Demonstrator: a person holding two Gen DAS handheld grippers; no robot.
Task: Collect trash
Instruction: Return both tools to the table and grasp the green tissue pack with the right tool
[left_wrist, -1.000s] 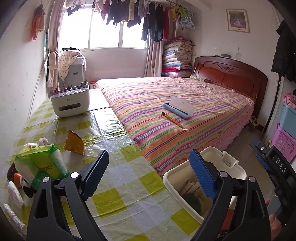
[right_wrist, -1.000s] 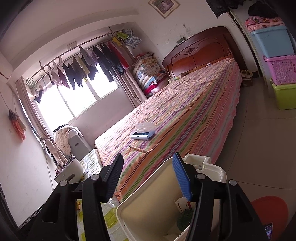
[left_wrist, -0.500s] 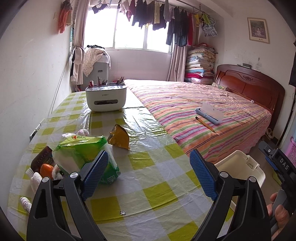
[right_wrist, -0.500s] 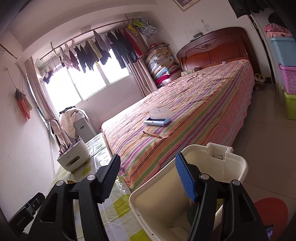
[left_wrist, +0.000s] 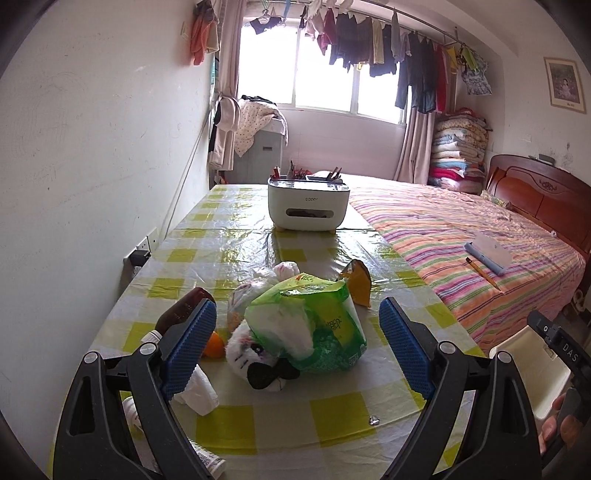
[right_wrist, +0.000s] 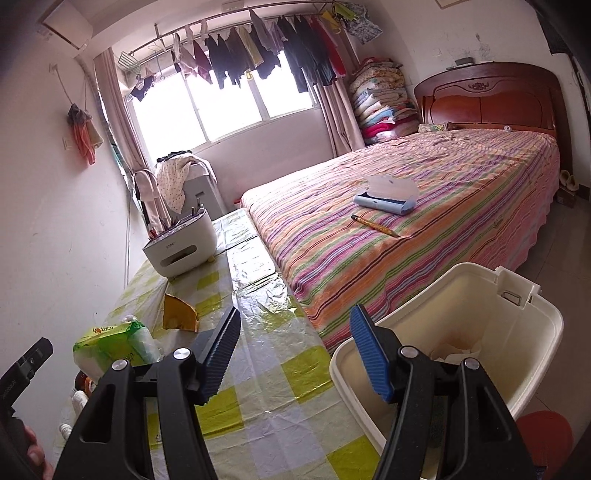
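Checked table (left_wrist: 229, 435): green bag (left_wrist: 317, 325), brown bottle (left_wrist: 183, 308), white organizer (left_wrist: 308, 206); bed (right_wrist: 461, 192): pencil (right_wrist: 375, 225).

A home bedroom: striped bed (right_wrist: 424, 206), hanging laundry (right_wrist: 266, 48), checked table (left_wrist: 236, 254).

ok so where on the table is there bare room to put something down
Free: the checked cloth between the white organizer box and the trash pile, and the strip along the bed-side edge near the bin. Crowded: around the green tissue pack, by the wall.

Heaped on the worktop (left_wrist: 332, 432): tissue pack (left_wrist: 317, 325), wrapper (left_wrist: 357, 282) behind it. Organiser box (left_wrist: 308, 206) at the far end. Bed (left_wrist: 480, 251) right of the worktop, bin (right_wrist: 480, 325) beside both.
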